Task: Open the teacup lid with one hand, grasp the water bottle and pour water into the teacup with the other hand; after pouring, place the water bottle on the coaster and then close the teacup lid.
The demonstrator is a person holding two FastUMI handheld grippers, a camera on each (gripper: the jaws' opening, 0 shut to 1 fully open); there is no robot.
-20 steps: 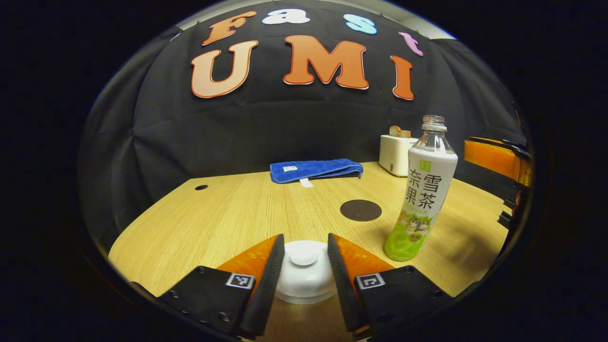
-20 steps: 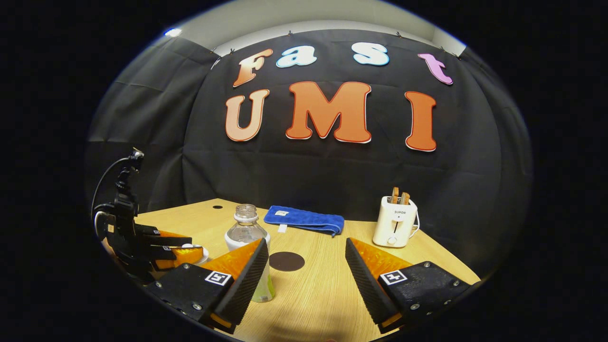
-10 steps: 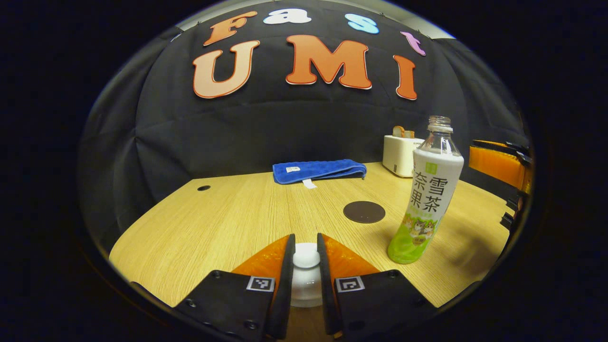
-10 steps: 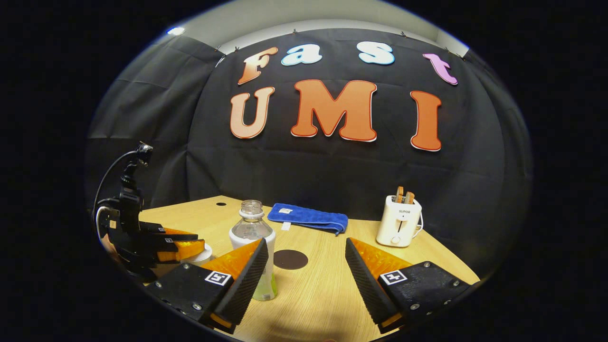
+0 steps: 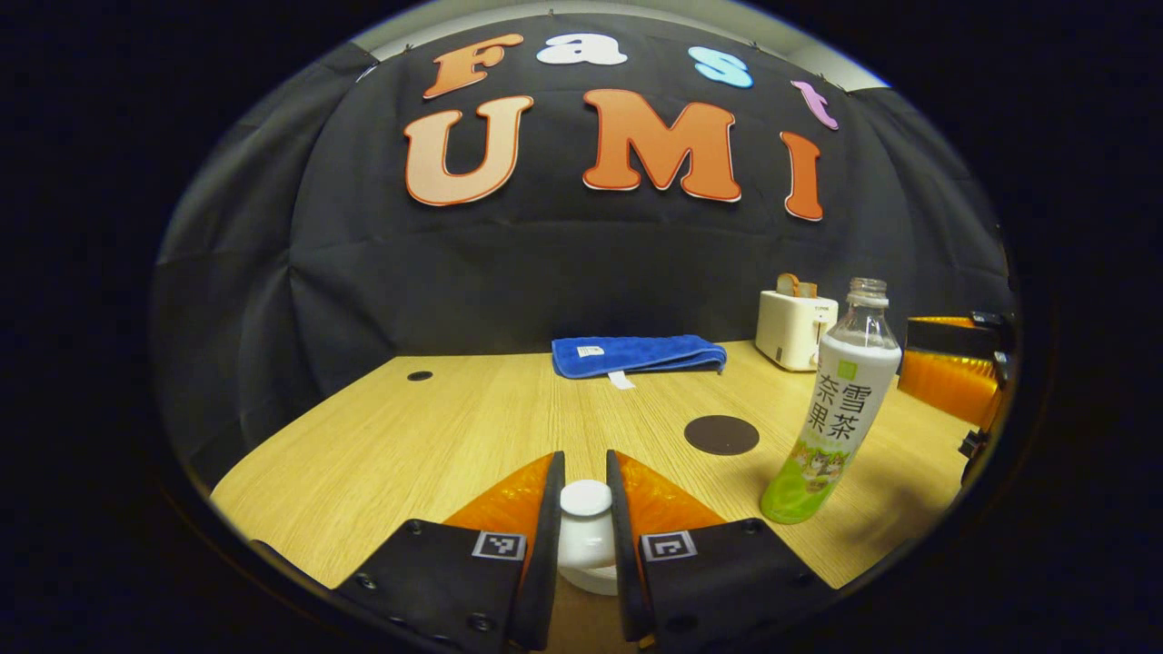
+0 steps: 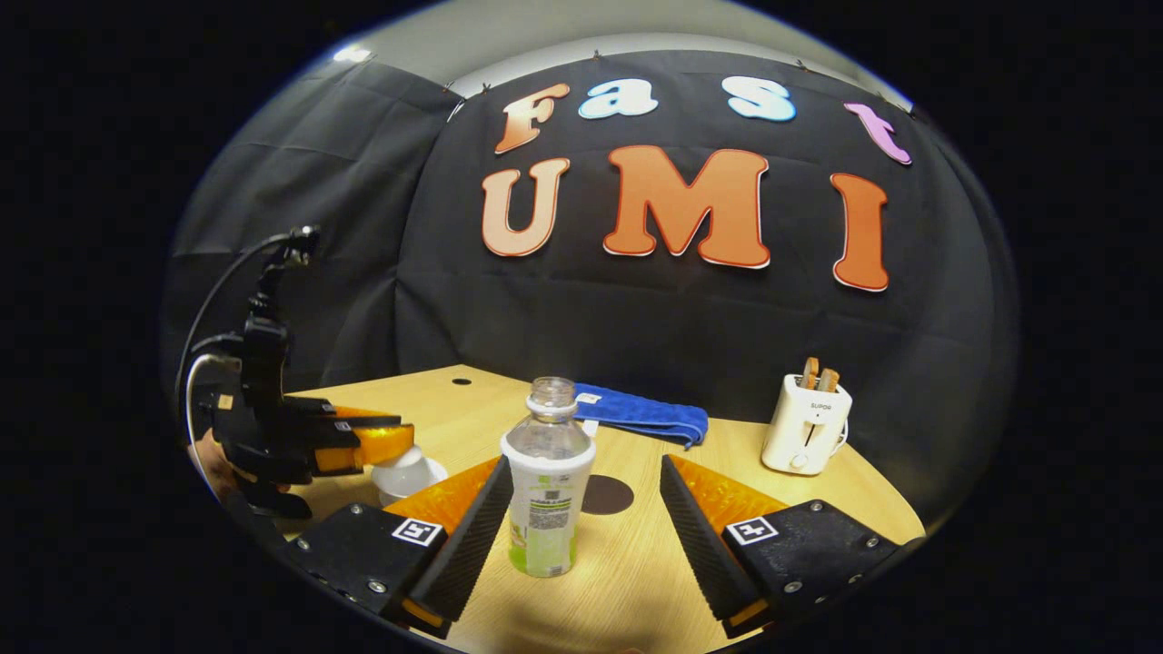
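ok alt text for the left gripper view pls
The left hand-held gripper is shut on the knob of a white teacup lid, low over a wooden table. To its right stands an uncapped water bottle, with a dark round coaster, a blue towel and a white toaster beyond.

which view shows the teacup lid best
The left gripper view: the teacup lid sits right between its own fingers, which pinch the knob. In the right gripper view the lid is small and far off, under the left gripper.
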